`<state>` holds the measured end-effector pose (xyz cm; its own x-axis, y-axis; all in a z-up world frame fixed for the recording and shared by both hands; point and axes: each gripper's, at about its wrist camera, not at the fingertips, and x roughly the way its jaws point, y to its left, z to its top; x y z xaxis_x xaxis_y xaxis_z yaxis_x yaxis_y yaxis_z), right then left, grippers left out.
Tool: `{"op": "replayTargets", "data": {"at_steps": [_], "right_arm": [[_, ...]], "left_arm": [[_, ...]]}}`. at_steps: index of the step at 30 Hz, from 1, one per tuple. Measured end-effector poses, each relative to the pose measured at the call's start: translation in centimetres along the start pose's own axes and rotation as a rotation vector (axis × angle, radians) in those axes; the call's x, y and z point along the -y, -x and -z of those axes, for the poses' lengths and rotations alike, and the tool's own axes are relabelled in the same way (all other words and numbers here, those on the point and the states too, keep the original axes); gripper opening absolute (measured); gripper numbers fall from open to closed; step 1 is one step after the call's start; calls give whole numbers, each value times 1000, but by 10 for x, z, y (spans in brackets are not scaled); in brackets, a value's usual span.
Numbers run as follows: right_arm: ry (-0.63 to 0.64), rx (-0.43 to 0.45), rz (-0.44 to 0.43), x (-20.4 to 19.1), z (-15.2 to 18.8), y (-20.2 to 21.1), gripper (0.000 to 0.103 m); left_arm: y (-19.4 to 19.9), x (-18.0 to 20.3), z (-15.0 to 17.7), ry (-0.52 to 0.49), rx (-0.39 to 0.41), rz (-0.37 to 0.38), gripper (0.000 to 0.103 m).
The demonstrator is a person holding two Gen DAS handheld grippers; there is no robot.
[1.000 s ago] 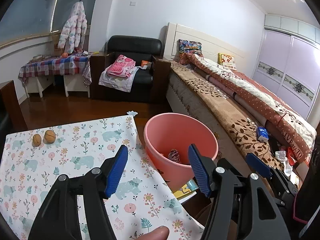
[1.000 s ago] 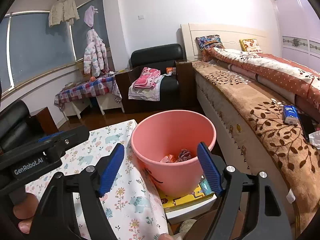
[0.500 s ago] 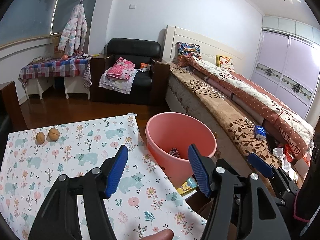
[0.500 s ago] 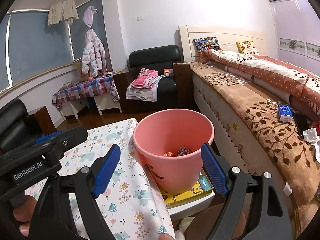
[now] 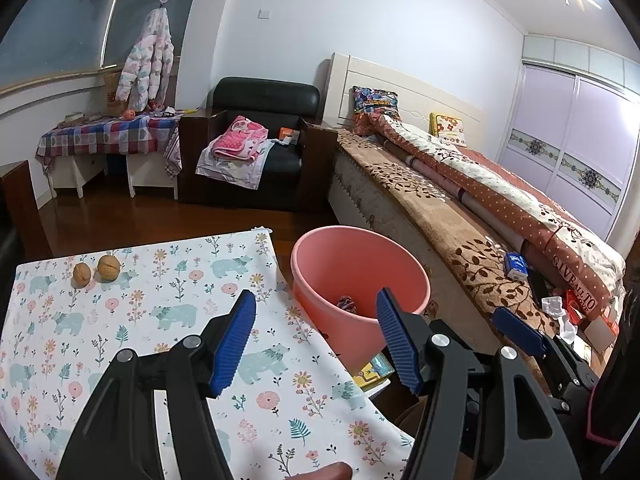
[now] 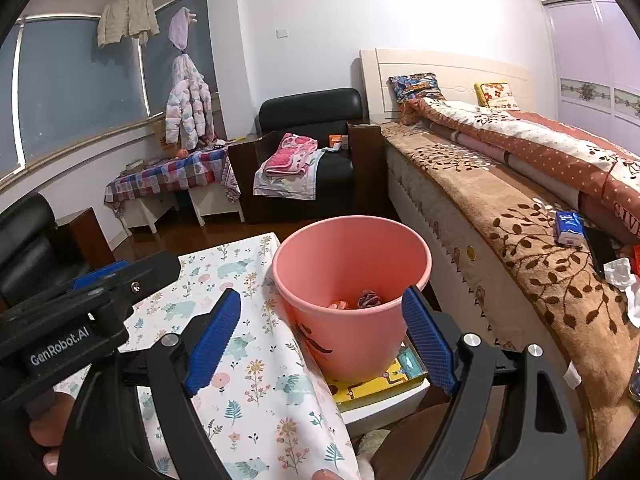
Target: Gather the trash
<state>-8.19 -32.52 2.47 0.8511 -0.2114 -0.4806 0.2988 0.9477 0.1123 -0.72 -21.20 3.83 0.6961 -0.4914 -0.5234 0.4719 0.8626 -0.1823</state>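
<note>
Left wrist view first: we see our left gripper (image 5: 316, 340) with its blue pads spread wide and nothing between them, held above the near part of a table covered by a flowered cloth (image 5: 132, 312). Two walnuts (image 5: 96, 272) lie side by side at the far left of that cloth, well apart from the gripper. Just past the table's right edge stands the pink bin (image 5: 360, 280), and a crumpled bit of trash (image 5: 346, 304) lies at its bottom. To the right of the bin runs the bed (image 5: 460, 216), with a blue packet (image 5: 516, 265) and crumpled white paper (image 5: 554, 306) on its near part. At the far side of the room a black armchair (image 5: 260, 148) holds folded pink clothes.

From the right wrist view, our right gripper (image 6: 322, 344) is also spread wide and empty, the bin showing between its two pads but farther off and untouched. The bin stands on a yellow book (image 6: 372, 384), which lies on a low white stand. Inside we make out the crumpled wad and an orange scrap (image 6: 340, 305) beside it. At the left of this view, the left gripper's black body is in sight, with fingers (image 6: 40, 432) wrapped around its handle.
</note>
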Motion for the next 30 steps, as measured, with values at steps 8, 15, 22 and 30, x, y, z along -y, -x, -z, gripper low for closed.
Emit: {"op": "replayTargets", "data": {"at_steps": [8, 15, 22, 30], "right_arm": [[-14, 0, 22, 2, 1, 2, 83], [-8, -9, 8, 1, 1, 4, 83], [17, -7, 7, -5, 2, 5, 83], [22, -16, 10, -6, 1, 4, 83]], "left_arm": [[0, 0, 2, 1, -5, -3, 62], [0, 0, 3, -1, -6, -4, 62], [0, -3, 4, 4, -8, -4, 62], [0, -4, 4, 6, -10, -4, 62]]}}
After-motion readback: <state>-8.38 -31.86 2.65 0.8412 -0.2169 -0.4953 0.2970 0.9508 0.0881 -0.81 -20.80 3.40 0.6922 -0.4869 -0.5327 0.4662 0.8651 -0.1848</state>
